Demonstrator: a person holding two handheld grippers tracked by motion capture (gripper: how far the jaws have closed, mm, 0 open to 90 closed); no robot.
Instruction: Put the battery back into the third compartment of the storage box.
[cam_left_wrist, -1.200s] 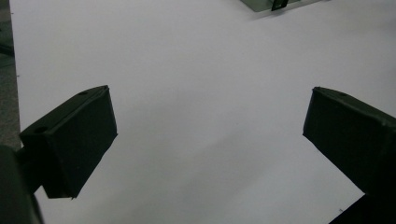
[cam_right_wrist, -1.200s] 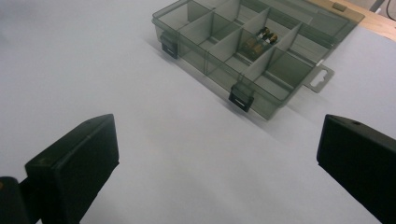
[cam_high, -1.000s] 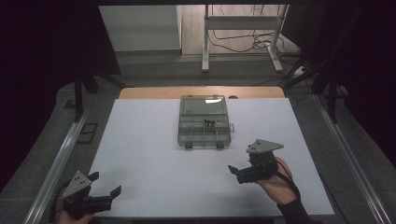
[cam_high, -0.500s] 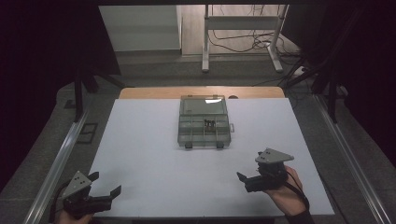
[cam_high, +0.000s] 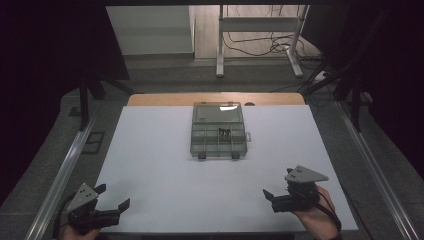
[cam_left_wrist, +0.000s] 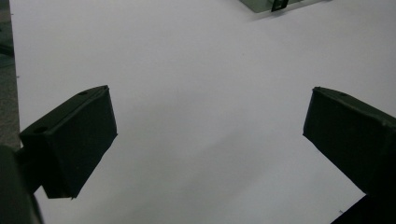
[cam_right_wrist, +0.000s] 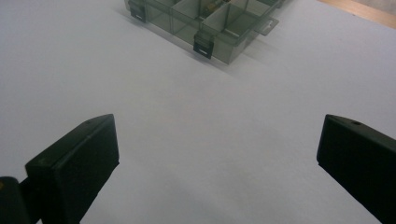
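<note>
While both grippers rest wide open at the frame's lower corners, the compartment box (cam_high: 219, 131) lies upper centre, well apart, nearer the right gripper (cam_high: 274, 200) than the left gripper (cam_high: 113, 197).

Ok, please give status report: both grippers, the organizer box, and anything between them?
Left gripper open, empty, near table corner. Right gripper open, empty, near edge. Organizer box at table centre, untouched, small dark parts in one compartment. White table bare between grippers and box.
</note>
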